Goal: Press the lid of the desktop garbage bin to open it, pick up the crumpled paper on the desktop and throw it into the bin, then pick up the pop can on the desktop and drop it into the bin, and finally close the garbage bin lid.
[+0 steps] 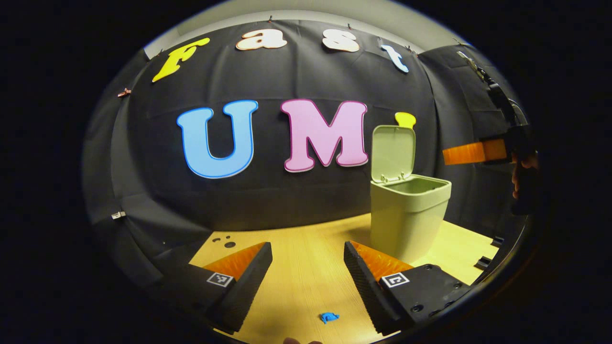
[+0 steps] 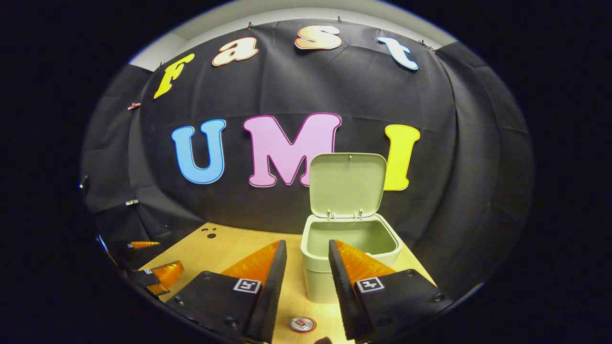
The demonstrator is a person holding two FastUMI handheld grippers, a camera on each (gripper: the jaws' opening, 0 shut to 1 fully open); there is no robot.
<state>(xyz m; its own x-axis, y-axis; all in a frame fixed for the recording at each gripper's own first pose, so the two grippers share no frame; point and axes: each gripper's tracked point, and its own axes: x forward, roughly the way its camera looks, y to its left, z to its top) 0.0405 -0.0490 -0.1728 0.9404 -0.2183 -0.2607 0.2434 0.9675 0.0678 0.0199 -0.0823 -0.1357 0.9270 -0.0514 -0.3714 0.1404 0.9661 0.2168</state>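
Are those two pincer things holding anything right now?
No, nothing is held. The left tool is open over the bare table. The right tool is open above the pop can, not touching it. The bin stands open.

Dim booth, light from above on the counter (image 1: 306, 267); sharp centre, heavy fisheye bend at edges, soft shadow beside the bin (image 2: 351, 248).

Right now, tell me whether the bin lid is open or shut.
Open. The lid stands upright on its rear hinges above the bin, and the right gripper view looks down into the bin's hollow interior.
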